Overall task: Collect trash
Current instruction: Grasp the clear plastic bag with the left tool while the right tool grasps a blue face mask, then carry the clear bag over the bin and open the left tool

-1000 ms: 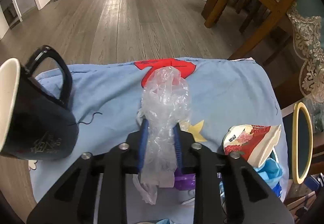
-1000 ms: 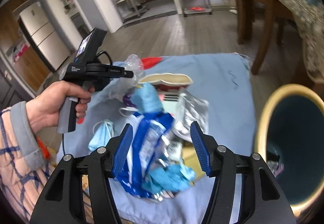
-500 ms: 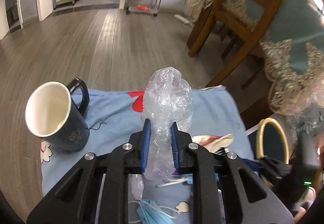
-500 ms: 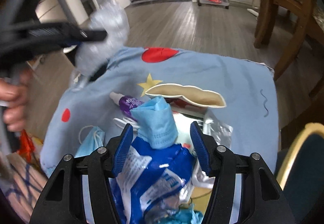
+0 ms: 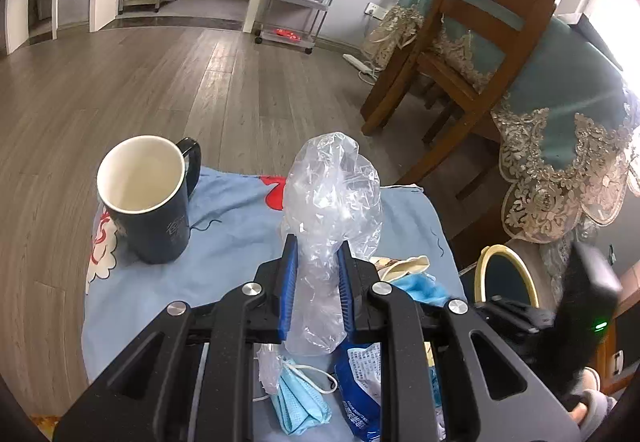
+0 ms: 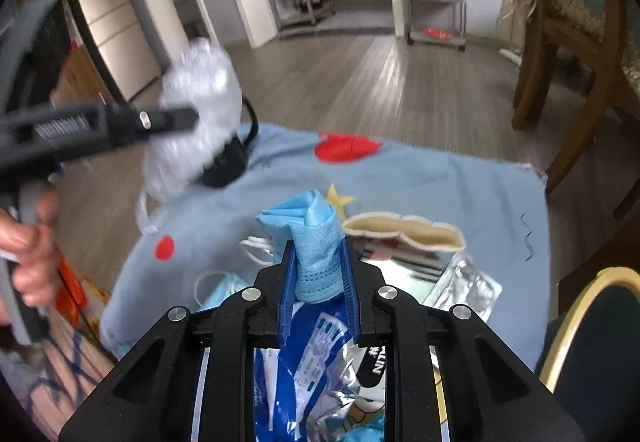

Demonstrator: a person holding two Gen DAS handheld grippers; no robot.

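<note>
We pinch a flimsy clear bag in the left tool and a mask in the right tool (either may slip before the bin)

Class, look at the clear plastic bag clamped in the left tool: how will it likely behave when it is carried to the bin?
The plastic bag looks crumpled and thin, so probably very light and floppy. It bulges above the left tool, so it likely springs back once released. Its glossy film may slip.
</note>
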